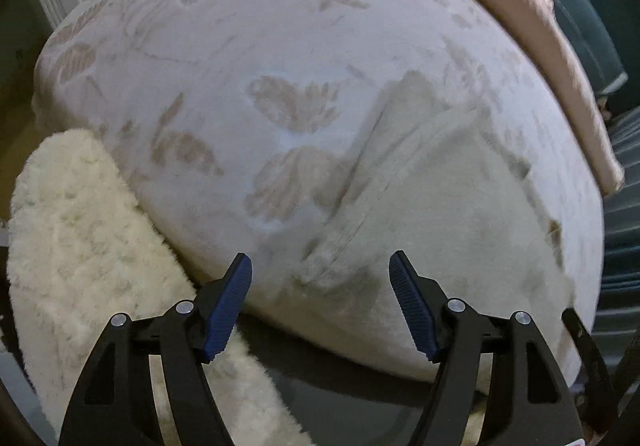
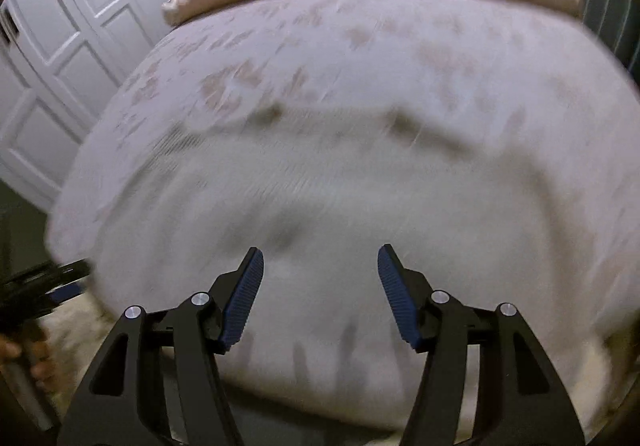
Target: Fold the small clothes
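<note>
Left gripper (image 1: 320,300): jaws stand wide apart with nothing between the blue pads (image 1: 226,310), held above the near edge of the bed (image 1: 240,46), the pale garment (image 1: 440,214) lying spread on the leaf-patterned cover in the lower right of the left wrist frame, apart from the pads. Right gripper (image 2: 320,296): jaws moderately wide and empty, poised over the same garment (image 2: 340,198), which fills the blurred centre of its frame; contact cannot be confirmed. A fluffy cream sleeve (image 1: 80,238) occupies the lower left of the left wrist frame.
</note>
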